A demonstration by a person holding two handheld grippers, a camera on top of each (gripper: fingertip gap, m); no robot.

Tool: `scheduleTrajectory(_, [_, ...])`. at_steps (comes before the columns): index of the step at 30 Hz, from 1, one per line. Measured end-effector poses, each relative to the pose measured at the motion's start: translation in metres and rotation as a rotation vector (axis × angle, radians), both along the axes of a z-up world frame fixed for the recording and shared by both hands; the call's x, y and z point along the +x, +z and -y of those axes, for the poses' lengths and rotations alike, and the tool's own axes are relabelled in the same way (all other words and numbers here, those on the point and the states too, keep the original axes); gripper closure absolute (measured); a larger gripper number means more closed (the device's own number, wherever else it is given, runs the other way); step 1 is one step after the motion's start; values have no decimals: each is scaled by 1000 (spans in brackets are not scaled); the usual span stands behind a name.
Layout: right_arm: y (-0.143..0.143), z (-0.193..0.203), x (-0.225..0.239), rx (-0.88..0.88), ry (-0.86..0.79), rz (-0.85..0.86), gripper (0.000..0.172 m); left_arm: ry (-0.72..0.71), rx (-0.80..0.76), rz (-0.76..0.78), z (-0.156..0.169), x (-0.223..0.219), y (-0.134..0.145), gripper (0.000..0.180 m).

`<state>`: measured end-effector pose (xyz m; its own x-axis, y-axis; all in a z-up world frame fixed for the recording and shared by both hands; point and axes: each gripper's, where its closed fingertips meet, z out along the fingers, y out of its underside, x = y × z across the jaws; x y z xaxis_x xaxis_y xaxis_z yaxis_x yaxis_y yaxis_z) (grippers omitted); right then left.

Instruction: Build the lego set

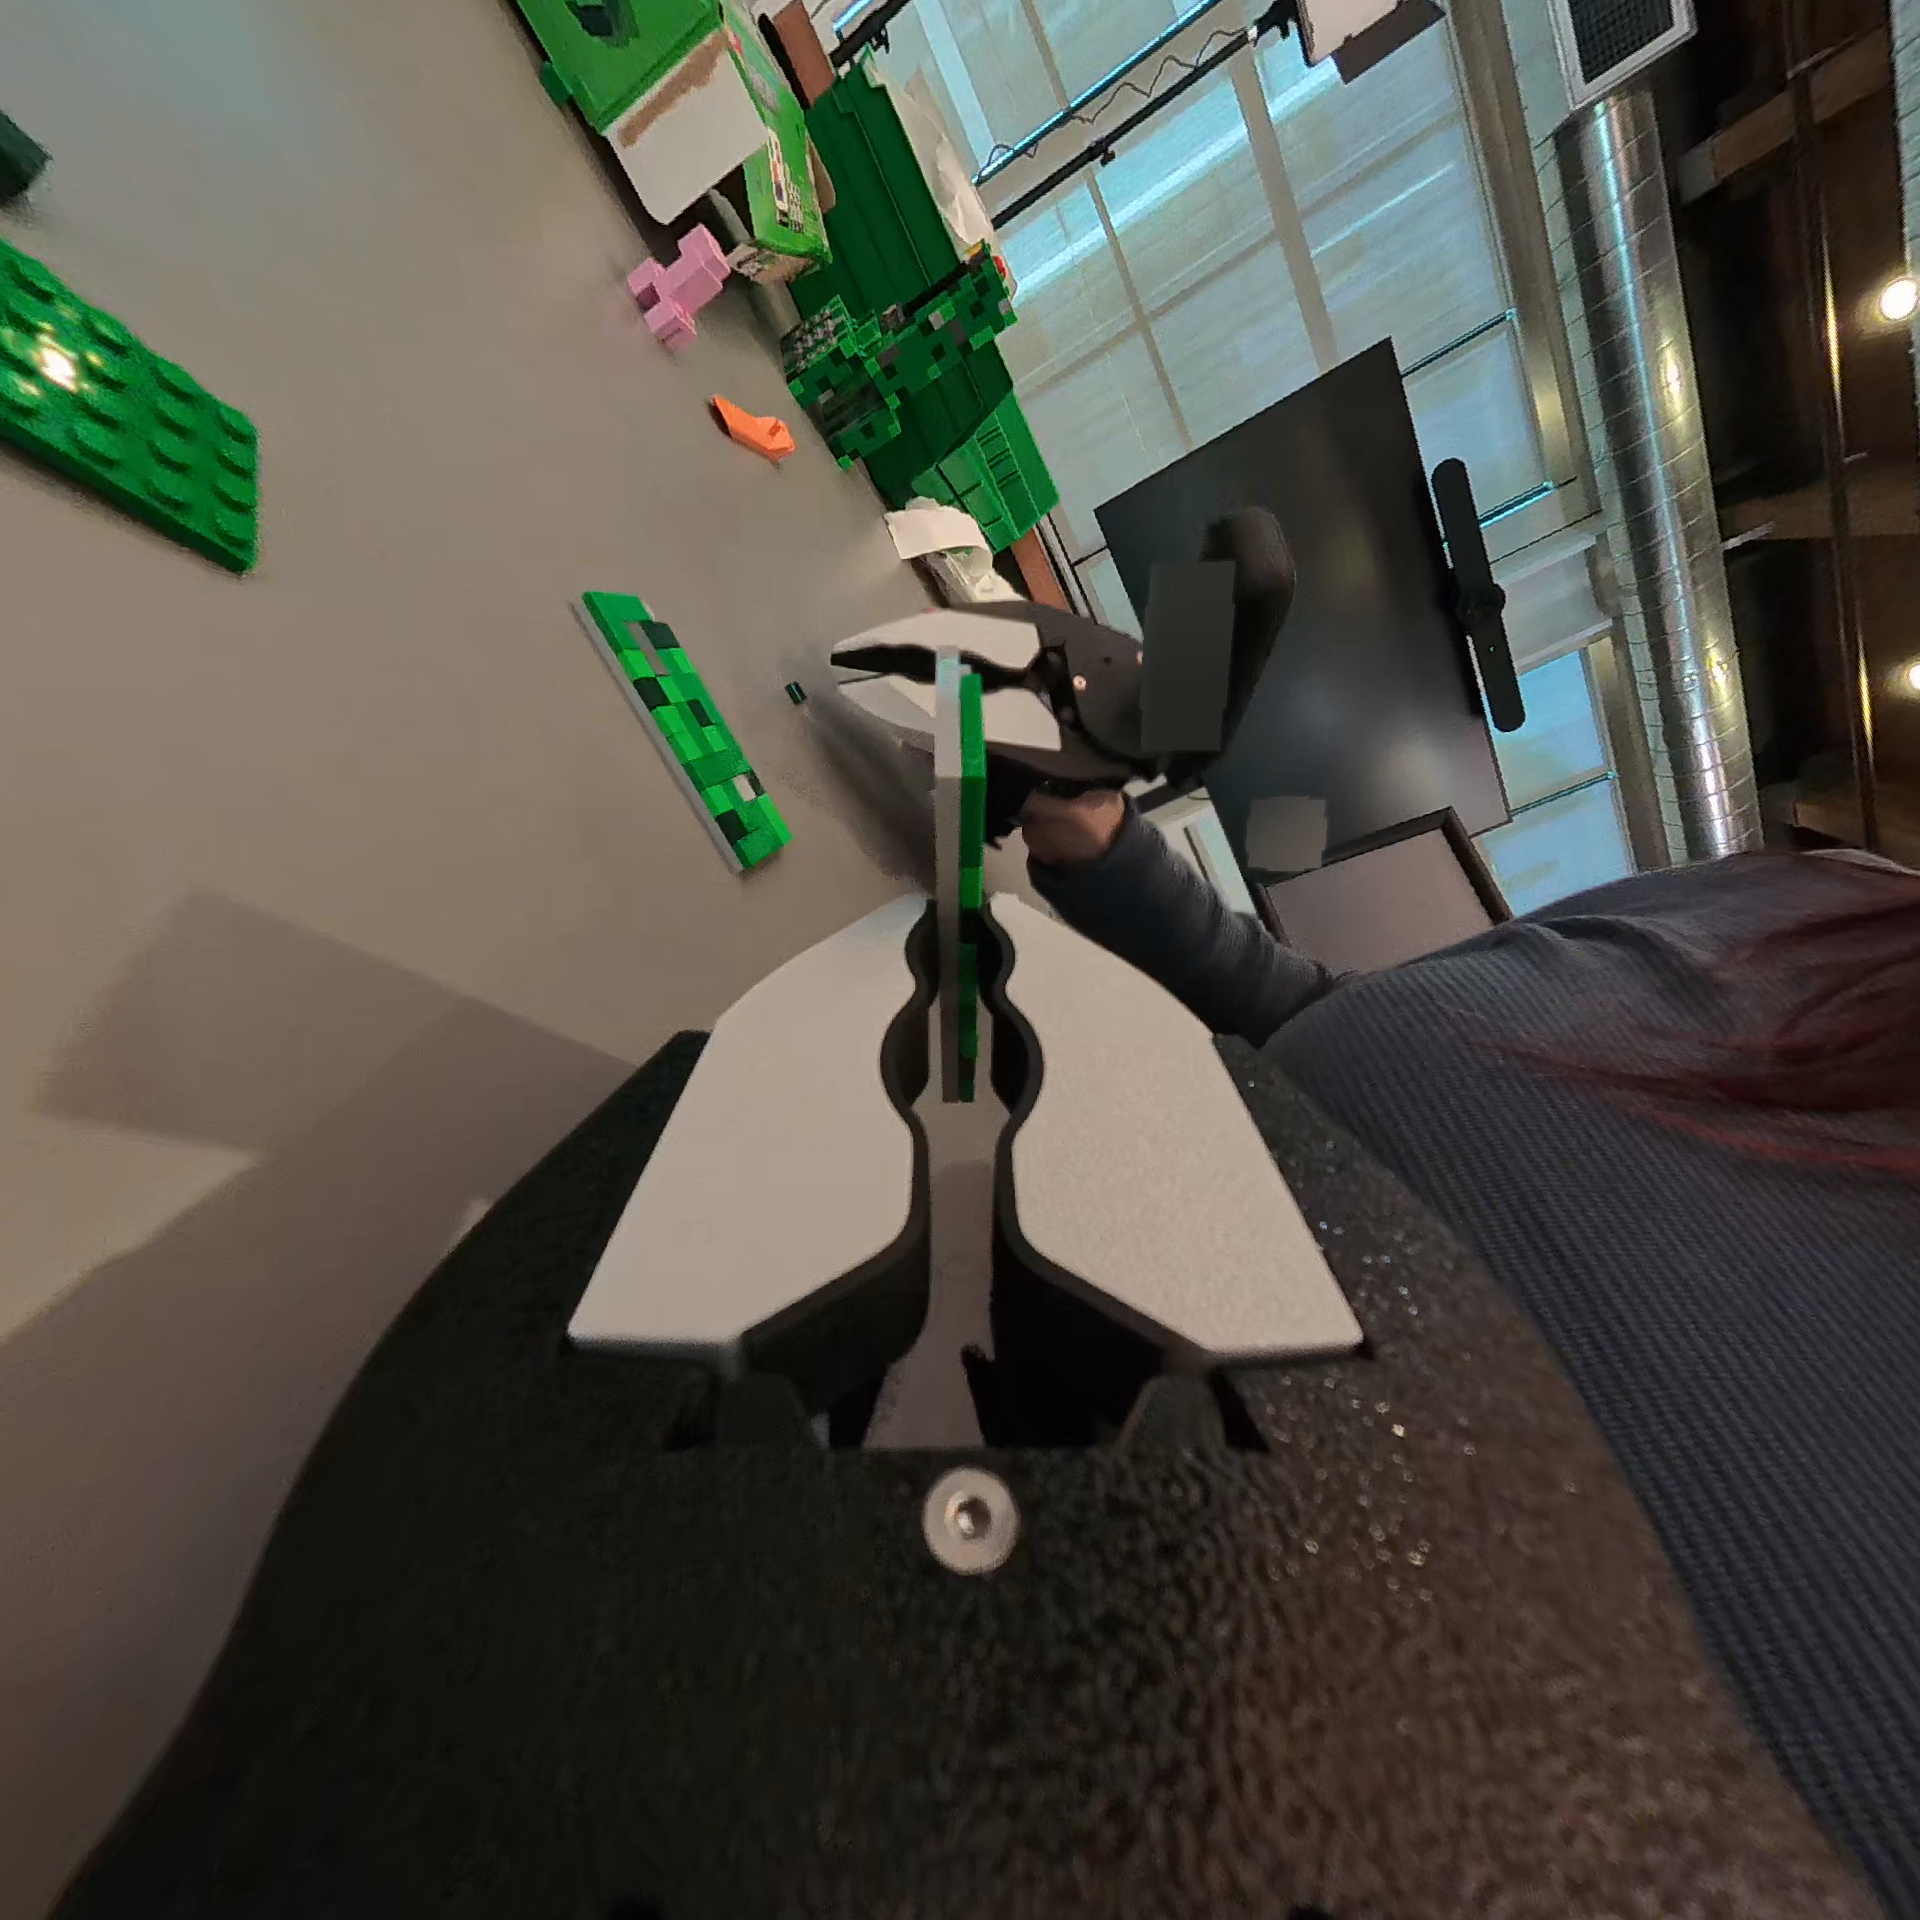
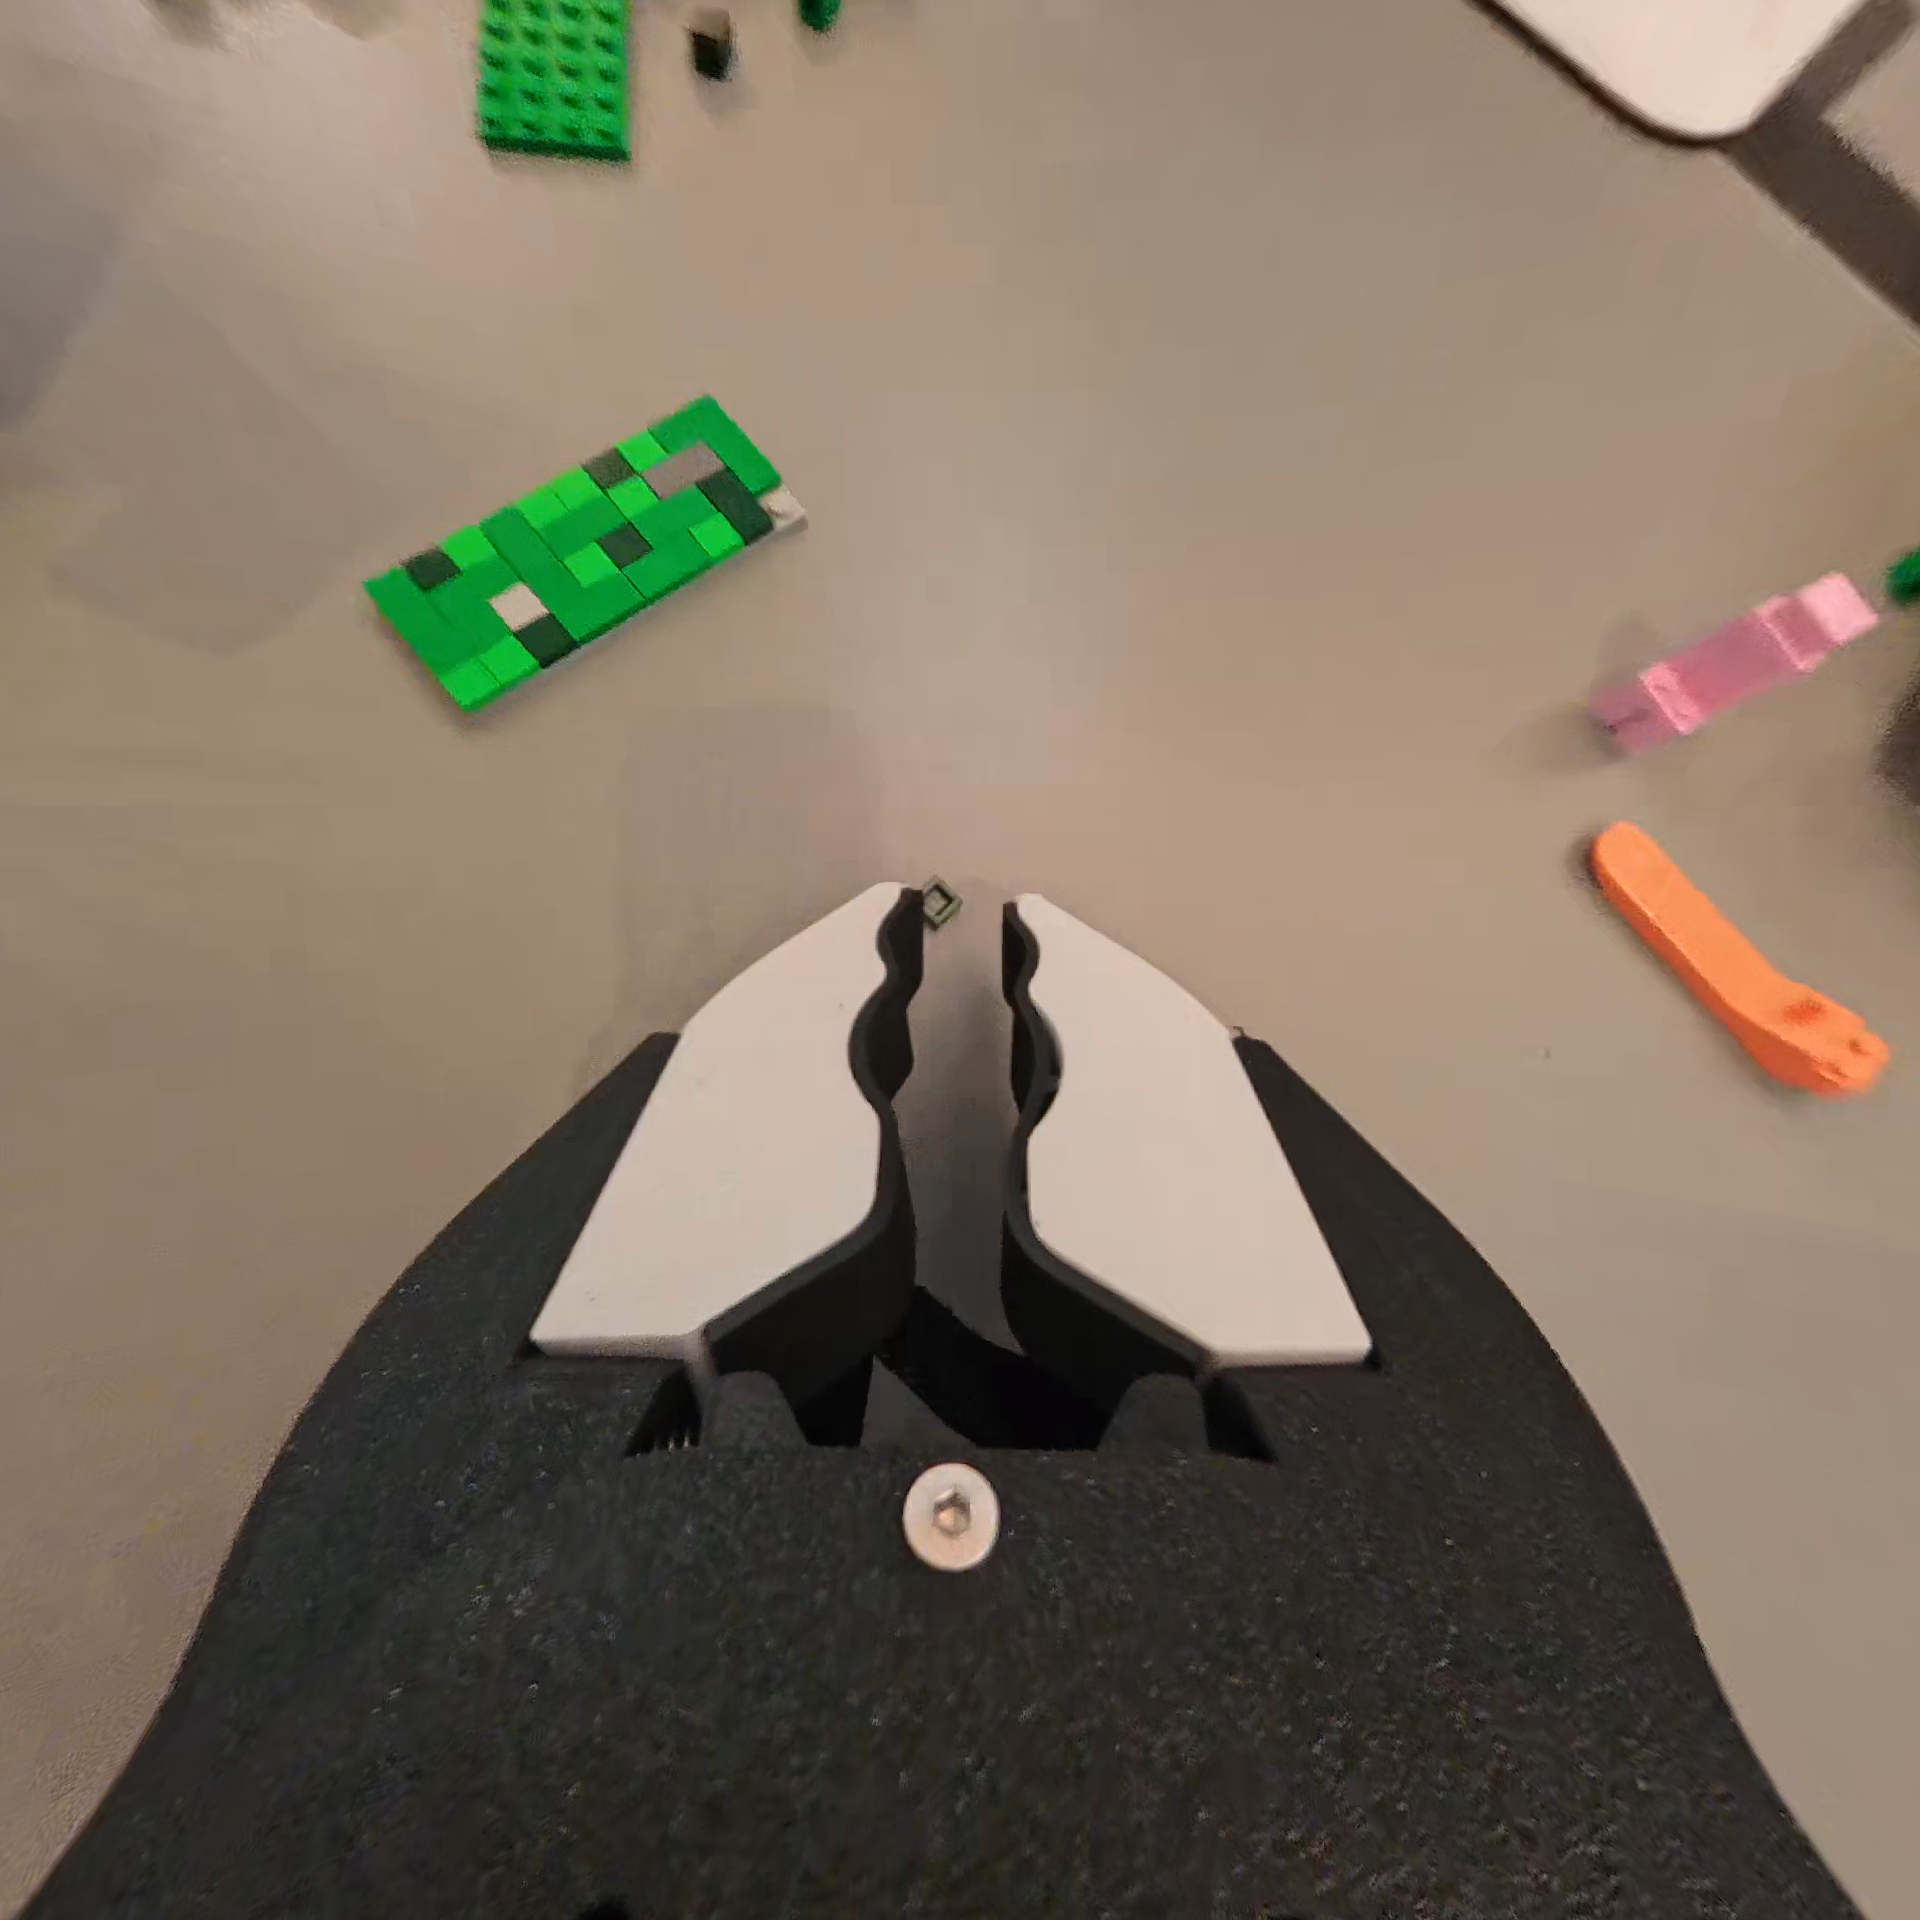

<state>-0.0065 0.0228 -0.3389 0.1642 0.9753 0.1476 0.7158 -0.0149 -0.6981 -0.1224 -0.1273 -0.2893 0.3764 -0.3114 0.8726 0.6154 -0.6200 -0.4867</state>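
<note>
My left gripper (image 1: 961,909) is shut on a thin grey plate faced with green tiles (image 1: 961,790). It holds the plate edge-on, raised above the grey table (image 1: 416,623). My right gripper (image 2: 954,902) is open just above the table. A tiny dark green tile (image 2: 940,902) lies against its left fingertip (image 2: 883,914), and a gap separates the tile from the right fingertip. In the left wrist view the right gripper (image 1: 904,665) shows behind the held plate, with the tiny tile (image 1: 795,691) just beyond its tips. A second grey plate covered in green tiles (image 2: 582,551) lies flat on the table.
A green studded baseplate (image 2: 556,73) lies far ahead. A pink block figure (image 2: 1735,665) and an orange separator tool (image 2: 1735,956) lie to the right. Green boxes and bins (image 1: 914,343) stand at the table's far edge. A person's sleeve (image 1: 1164,925) is close by.
</note>
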Motion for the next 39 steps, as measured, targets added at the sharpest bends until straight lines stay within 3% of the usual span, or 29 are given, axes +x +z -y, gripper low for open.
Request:
scheduleTrajectory(2, [-5, 1, 2, 33, -107, 12, 158, -11, -5, -3, -1, 3, -1, 175])
scheduleTrajectory(7, [-10, 4, 0, -74, -272, -42, 155, -35, -8, -4, -2, 9, 0, 175])
scheduleTrajectory(13, [-13, 2, -4, -81, -302, -29, 155, -57, -6, 0, -4, 14, 1, 175])
scheduleTrajectory(17, [-15, 4, -6, -51, -264, 30, 164, -61, -3, 7, -4, 14, 1, 175])
scheduleTrajectory(21, [-11, 2, -3, -11, -177, 134, 172, -66, -1, 8, -3, 15, 0, 175])
scheduleTrajectory(25, [-3, 8, 11, -146, 92, 371, 172, -63, 7, 5, 1, 13, 1, 175])
scheduleTrajectory(27, [6, -2, 13, -113, 183, 435, 172, -57, 17, 7, 2, 12, 2, 175])
scheduleTrajectory(31, [11, 4, -6, -23, 487, 293, 160, -48, 35, 19, 3, 11, 4, 175])
scheduleTrajectory(35, [-11, -4, -9, -6, 556, 212, 158, -57, 39, 20, 6, 13, 5, 175])
scheduleTrajectory(39, [-14, -1, -13, -183, 547, 116, 159, -66, 37, 22, 7, 16, 5, 174])
